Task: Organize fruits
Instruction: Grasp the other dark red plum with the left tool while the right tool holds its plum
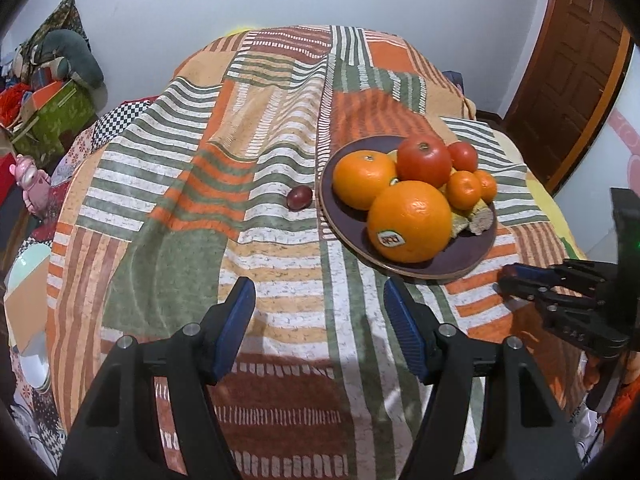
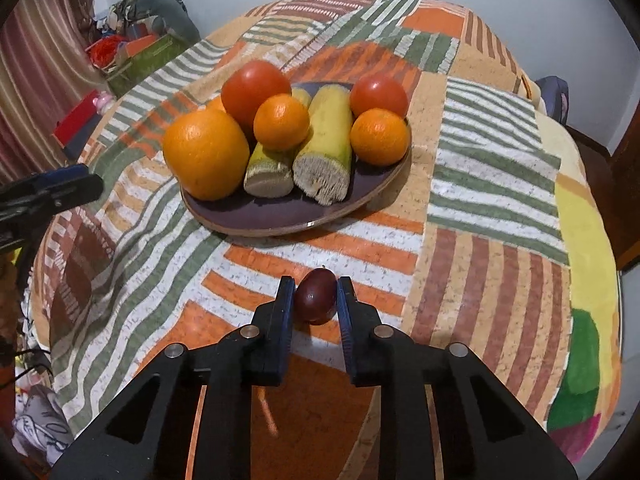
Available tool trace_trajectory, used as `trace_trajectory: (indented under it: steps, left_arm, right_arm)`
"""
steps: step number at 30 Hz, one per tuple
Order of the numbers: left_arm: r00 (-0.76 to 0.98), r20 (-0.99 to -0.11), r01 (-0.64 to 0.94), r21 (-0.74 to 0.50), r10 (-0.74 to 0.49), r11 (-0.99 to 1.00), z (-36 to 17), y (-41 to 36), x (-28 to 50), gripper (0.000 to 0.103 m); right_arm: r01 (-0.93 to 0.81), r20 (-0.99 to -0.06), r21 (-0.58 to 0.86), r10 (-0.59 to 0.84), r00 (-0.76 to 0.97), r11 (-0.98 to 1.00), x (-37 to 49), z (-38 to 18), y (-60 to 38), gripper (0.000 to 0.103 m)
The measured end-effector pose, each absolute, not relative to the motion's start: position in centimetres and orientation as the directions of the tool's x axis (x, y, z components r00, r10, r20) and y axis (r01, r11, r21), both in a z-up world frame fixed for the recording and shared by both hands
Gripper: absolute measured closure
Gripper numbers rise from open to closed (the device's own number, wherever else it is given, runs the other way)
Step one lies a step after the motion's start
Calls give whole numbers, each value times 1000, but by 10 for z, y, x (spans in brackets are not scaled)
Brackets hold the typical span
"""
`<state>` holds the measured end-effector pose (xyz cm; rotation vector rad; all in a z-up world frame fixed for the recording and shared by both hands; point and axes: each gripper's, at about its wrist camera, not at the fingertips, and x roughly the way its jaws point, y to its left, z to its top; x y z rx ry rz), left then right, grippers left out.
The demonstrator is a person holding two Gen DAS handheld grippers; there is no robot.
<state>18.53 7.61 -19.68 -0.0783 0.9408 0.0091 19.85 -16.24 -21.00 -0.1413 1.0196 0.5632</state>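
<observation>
A dark purple plate [image 1: 472, 256] [image 2: 280, 216] holds oranges [image 1: 408, 220], tomatoes [image 1: 424, 162], small mandarins [image 2: 282, 122] and cut yellow stalk pieces [image 2: 326, 144]. A small dark red fruit [image 1: 299, 197] lies on the cloth left of the plate. My left gripper [image 1: 320, 316] is open and empty, above the cloth in front of the plate. My right gripper [image 2: 316, 298] is shut on another small dark red fruit [image 2: 317, 296], held over the cloth in front of the plate. The right gripper also shows in the left wrist view [image 1: 520, 280].
A striped patchwork cloth [image 1: 240, 160] covers the rounded table. Boxes and clutter [image 1: 44, 108] stand on the floor at the left. A wooden door [image 1: 572, 64] is at the right. The left gripper's tip [image 2: 60, 188] shows at the left of the right wrist view.
</observation>
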Motion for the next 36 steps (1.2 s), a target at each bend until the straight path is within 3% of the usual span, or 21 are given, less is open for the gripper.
trace_trajectory:
  steps: [8,19,36]
  left_arm:
    - [588,-809,-79,-74,-13,994,-204,92,221,38]
    - [541,-839,-25,-77,-52,997,-230,94,275,79]
    - [530,-845,-24,-97,-69,995,-251,104,303,80]
  right_arm:
    - [-481,-774,151,406,486,863,212,-176,-170,84]
    - [-483,-719,162,438,540,861,235,-155,-164,84]
    - [-483,-715,205,468,520,851,256,-165,-158,84]
